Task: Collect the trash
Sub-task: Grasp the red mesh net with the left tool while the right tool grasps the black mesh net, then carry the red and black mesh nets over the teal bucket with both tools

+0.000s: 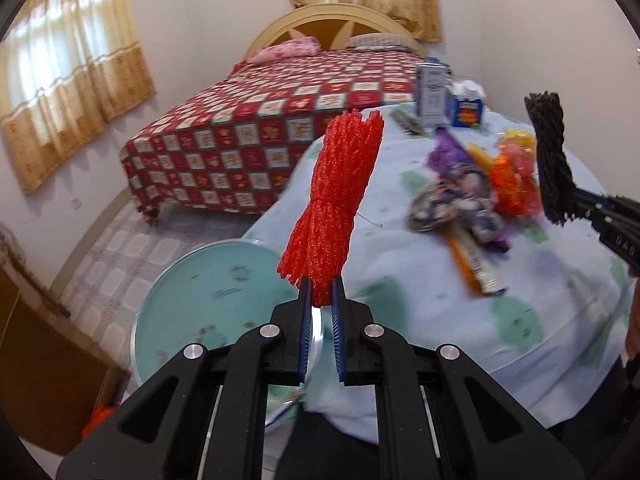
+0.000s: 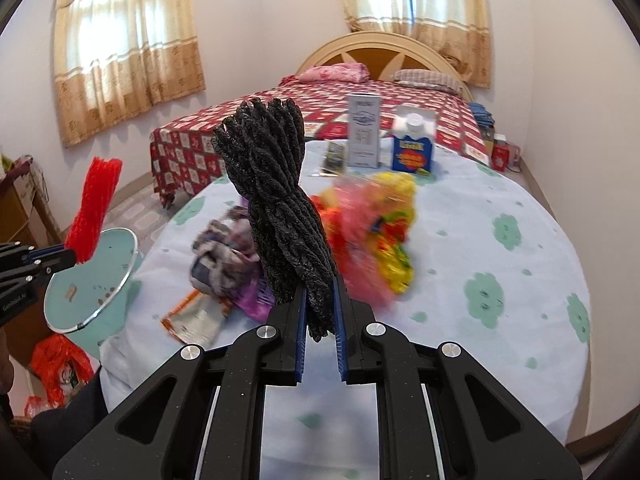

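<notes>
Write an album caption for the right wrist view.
Right gripper clamps a black foam net above the littered table.

Our left gripper (image 1: 321, 294) and right gripper (image 2: 322, 298) share one build: matte black angular linkage arms with triangular cut-outs, each joint capped by a round silver screw head. Our fingers (image 1: 305, 332) carry ribbed blue pads along their inner faces. Pale lettering marks the black side of each gripper body.
</notes>
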